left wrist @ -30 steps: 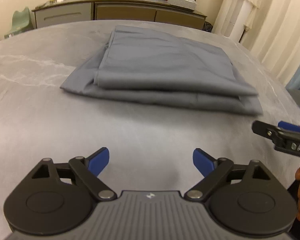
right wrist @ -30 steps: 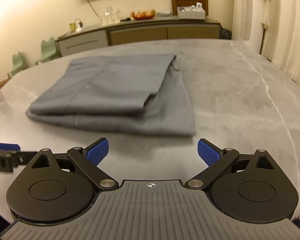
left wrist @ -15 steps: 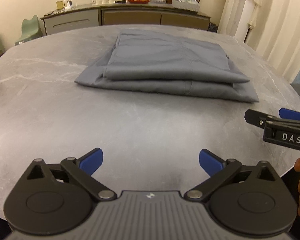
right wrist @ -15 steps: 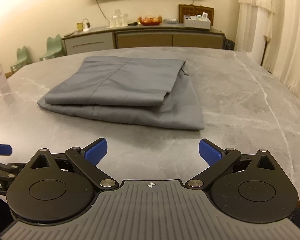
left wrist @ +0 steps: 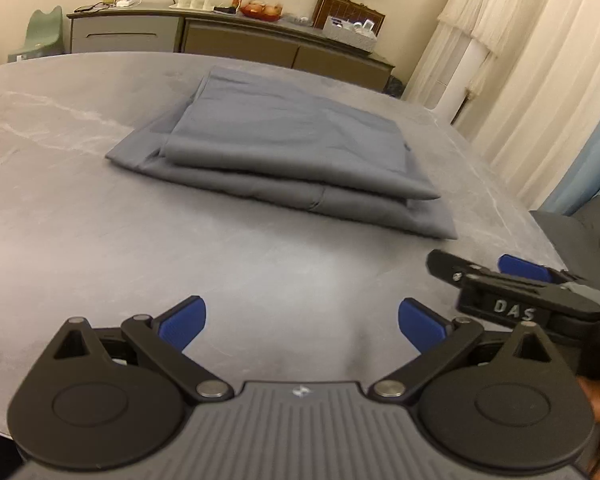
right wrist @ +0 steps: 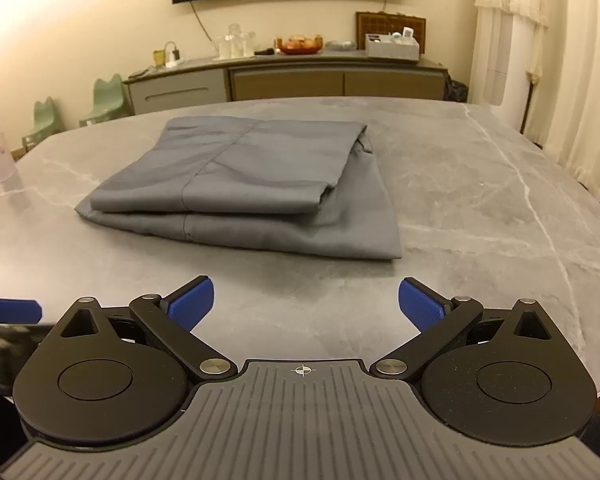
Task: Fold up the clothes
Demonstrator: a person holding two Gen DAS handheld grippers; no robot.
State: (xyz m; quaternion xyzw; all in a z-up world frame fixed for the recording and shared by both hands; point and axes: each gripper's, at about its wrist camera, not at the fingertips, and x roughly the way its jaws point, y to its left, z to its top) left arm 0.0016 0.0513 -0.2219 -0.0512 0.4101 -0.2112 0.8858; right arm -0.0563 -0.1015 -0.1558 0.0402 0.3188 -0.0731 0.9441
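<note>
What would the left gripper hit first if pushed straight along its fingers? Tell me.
Probably the bare grey table. The open left gripper points down at empty tabletop short of the folded grey garment, which lies farther on; depth is hard to judge in this fisheye view.

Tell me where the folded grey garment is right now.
The folded grey garment lies flat mid-table on the marble table, centre-left in the right wrist view, beyond both open hand-held grippers and untouched by either.
</note>
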